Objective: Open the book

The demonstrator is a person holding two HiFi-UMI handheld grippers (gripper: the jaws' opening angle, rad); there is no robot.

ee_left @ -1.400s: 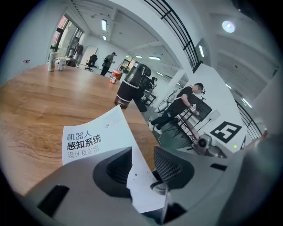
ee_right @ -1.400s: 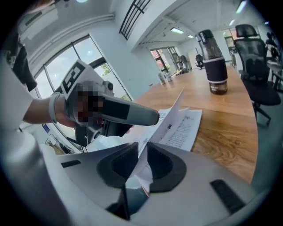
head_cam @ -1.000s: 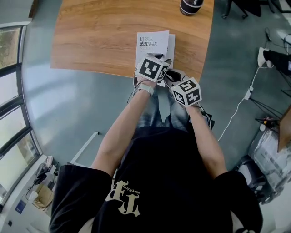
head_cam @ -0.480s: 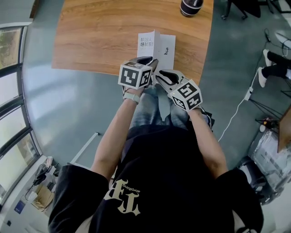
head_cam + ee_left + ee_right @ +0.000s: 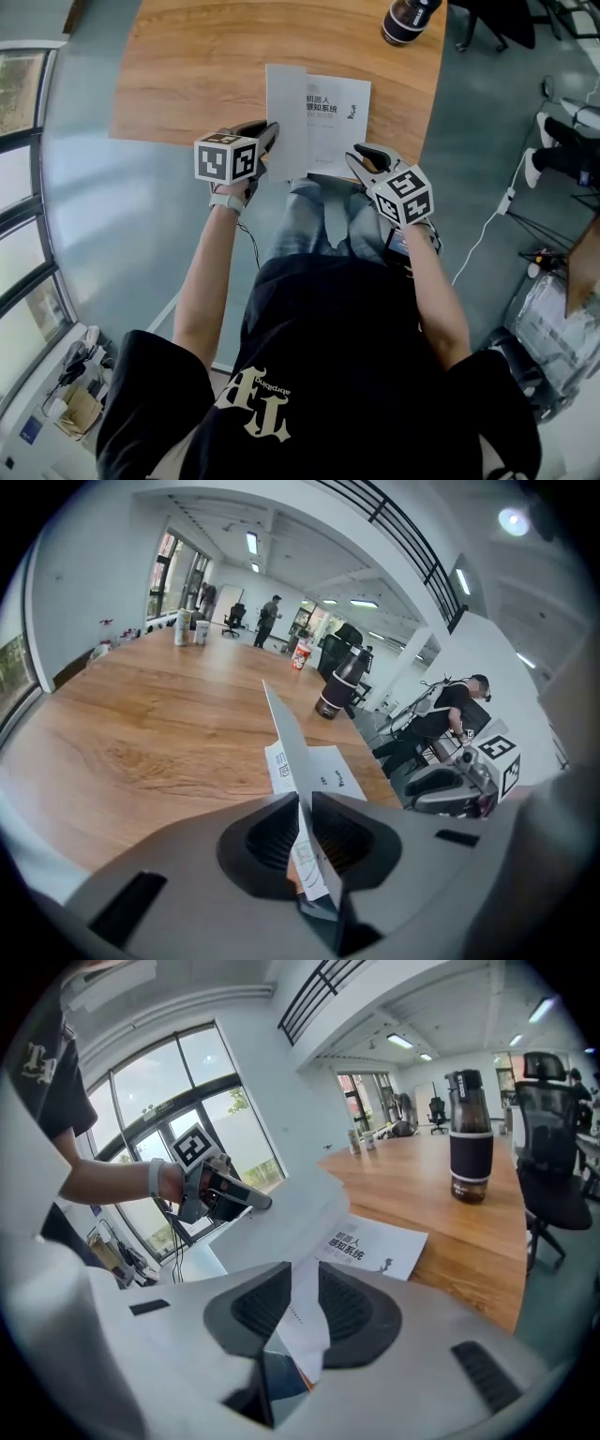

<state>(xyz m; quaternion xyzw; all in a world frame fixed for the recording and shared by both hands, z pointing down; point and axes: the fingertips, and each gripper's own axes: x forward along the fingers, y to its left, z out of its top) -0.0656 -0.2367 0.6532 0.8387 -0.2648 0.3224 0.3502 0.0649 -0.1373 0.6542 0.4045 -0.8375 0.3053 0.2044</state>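
The left gripper is clamped on the front cover of the book. Its jaws have just been closing with that thin board between them. Its own view shows the cover standing edge-on out of the pads, tilted up from the pages. The right gripper sits at the book's near right corner. Its own view shows white leaves pinched in the narrow gap between its pads.

The book lies at the near edge of the wooden counter. Its printed title page is exposed to the right of the raised cover. In the head view the cover is only a pale strip along the book's left side. The left gripper view shows it lifted clear of the title page.

A dark bottle stands upright beyond the book's far right corner, well apart from it. Only the right gripper view shows tall windows past the book's left side and a black office chair right of the bottle. Only the left gripper view shows people far beyond the book.
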